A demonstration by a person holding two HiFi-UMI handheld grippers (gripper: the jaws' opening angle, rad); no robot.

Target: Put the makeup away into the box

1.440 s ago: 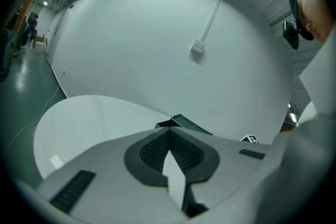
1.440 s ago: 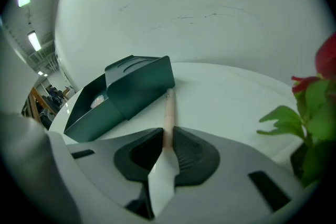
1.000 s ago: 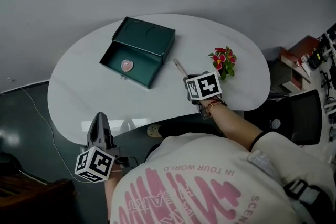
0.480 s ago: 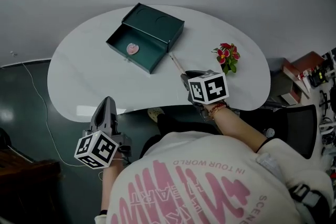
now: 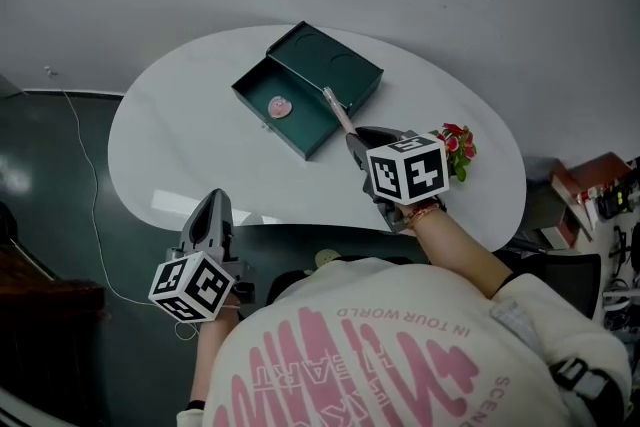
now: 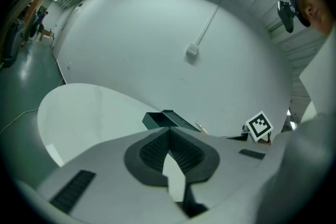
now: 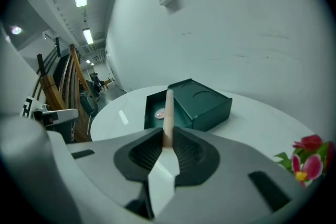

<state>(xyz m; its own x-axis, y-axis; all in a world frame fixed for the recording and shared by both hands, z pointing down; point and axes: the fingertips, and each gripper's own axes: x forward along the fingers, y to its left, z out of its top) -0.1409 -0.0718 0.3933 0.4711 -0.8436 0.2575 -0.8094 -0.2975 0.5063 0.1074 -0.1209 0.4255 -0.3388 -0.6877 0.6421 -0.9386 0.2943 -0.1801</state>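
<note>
Makeup stick (image 7: 168,107) is pinched by right gripper (image 7: 167,139) fingers, pointed at the box (image 7: 206,101) ahead; left gripper (image 6: 169,134) fingers are closed, empty.

Lower end of the pink stick (image 7: 168,113) hidden between the fingers (image 7: 144,155); flowers (image 7: 310,157) cut by the edge.

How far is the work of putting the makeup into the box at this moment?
Done: a small pink item lies in the open green box. In hand: the right gripper is shut on a slim pink stick, pointing at the box. Left: putting that stick inside. The left gripper is shut and empty; no other makeup shows on the table.
</note>
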